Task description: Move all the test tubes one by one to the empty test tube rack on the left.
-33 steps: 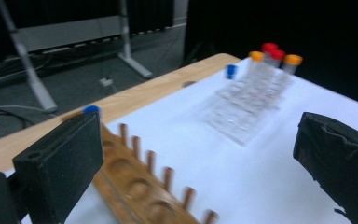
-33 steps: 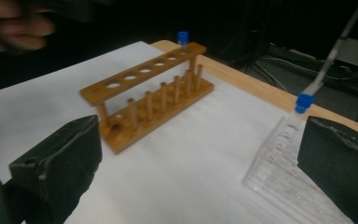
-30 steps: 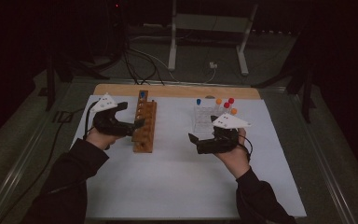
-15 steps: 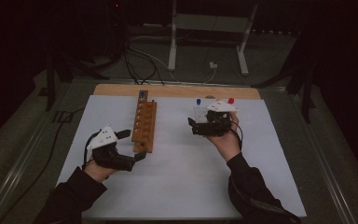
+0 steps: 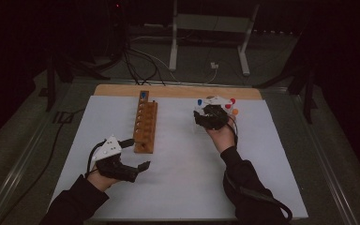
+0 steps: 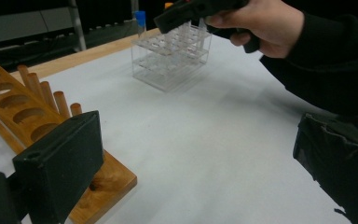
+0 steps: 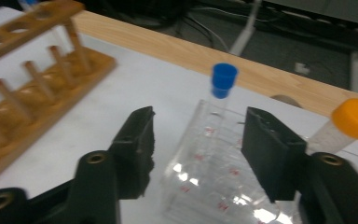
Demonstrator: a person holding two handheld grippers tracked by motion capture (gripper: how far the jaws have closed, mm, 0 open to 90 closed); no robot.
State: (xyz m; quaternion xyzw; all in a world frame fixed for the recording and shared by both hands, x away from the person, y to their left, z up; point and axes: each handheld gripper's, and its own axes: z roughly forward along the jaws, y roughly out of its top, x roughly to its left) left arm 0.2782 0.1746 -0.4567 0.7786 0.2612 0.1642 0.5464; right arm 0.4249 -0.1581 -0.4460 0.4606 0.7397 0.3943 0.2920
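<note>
A wooden tube rack [image 5: 145, 123] lies along the white sheet, left of middle. My left gripper [image 5: 138, 153] hovers at its near end, jaws wide open and empty; in the left gripper view [image 6: 198, 158] the wooden rack [image 6: 23, 112] is beside the left jaw. My right gripper [image 5: 204, 115] is over a clear plastic rack [image 7: 209, 172] of capped tubes. Its jaws have just been closing and stand on either side of the rack's corner with gaps, touching nothing. A blue-capped tube [image 7: 223, 81] stands beyond them and an orange-capped tube [image 7: 354, 119] stands to the right.
A white sheet [image 5: 183, 187] covers the table, with a bare wooden strip [image 5: 178, 91] at its far edge. Red-capped tubes [image 5: 229, 104] stand in the clear rack's far side. Cables and a metal stand [image 5: 173, 51] lie beyond the table.
My left hand has drawn back from beside the wooden rack to its near end and sunk. My right hand has moved away from me onto the clear rack.
</note>
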